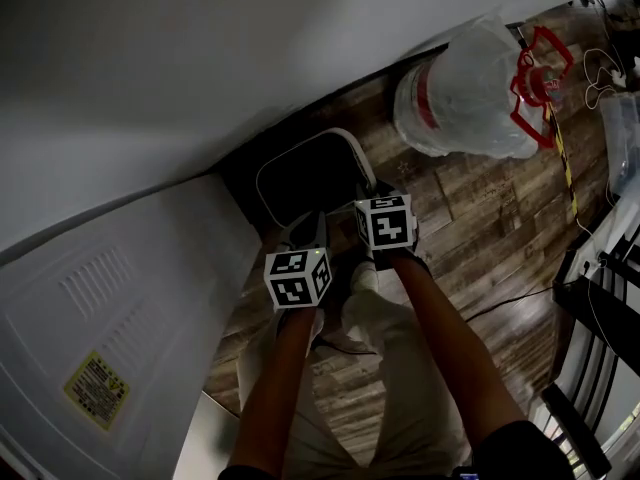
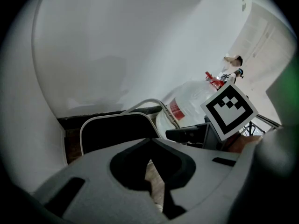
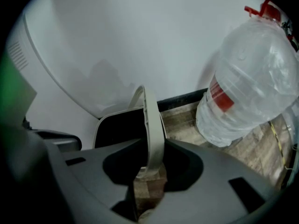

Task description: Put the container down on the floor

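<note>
1. Listing from the left: one white appliance, with one yellow label, print unreadable.
2. One left gripper: my fingers together, empty.
3. One container, on the floor by the wall.
4. One right gripper: my fingers clamped on the container's handle.
5. One water jug, its red label unreadable.

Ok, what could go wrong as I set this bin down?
The right tool holds the bin only by its thin handle, so it may swing or tip on landing. The slot is tight: white appliance on one side, water jug on the other, wall behind; a swing could knock the jug.
</note>
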`<action>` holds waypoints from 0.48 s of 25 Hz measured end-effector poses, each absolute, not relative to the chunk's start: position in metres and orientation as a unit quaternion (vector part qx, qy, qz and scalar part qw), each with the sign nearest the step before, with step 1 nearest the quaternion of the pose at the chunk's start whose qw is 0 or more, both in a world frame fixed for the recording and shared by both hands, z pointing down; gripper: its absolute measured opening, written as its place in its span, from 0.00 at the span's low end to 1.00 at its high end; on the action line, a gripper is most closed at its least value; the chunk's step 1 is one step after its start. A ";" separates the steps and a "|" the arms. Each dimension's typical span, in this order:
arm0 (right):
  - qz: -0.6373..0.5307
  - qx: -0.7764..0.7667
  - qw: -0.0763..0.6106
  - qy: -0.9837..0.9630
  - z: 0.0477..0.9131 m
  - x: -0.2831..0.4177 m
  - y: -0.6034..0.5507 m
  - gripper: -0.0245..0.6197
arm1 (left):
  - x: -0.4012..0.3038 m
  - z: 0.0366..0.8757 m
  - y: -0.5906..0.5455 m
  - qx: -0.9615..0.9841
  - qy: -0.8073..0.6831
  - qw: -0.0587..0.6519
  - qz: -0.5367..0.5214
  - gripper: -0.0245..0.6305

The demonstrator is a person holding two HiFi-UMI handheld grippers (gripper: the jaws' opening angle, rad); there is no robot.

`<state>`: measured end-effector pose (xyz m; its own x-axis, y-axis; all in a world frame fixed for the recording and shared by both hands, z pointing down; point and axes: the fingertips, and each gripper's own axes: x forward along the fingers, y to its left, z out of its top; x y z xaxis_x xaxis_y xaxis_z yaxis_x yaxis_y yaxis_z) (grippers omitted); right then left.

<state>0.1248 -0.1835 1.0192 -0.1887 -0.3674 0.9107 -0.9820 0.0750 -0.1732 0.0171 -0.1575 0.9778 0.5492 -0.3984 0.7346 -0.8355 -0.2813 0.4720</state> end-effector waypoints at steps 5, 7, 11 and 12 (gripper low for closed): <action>0.436 0.533 0.352 -0.634 1.026 0.134 -0.179 0.17 | 0.026 0.983 -0.155 0.765 -0.396 0.441 0.254 0.06; 0.438 0.535 0.352 -0.631 1.029 0.137 -0.179 0.17 | 0.029 0.986 -0.157 0.765 -0.395 0.440 0.254 0.06; 0.442 0.544 0.349 -0.623 1.042 0.145 -0.181 0.17 | 0.031 0.992 -0.160 0.769 -0.392 0.438 0.254 0.06; 0.443 0.545 0.350 -0.620 1.044 0.147 -0.181 0.17 | 0.031 0.993 -0.160 0.770 -0.390 0.437 0.254 0.06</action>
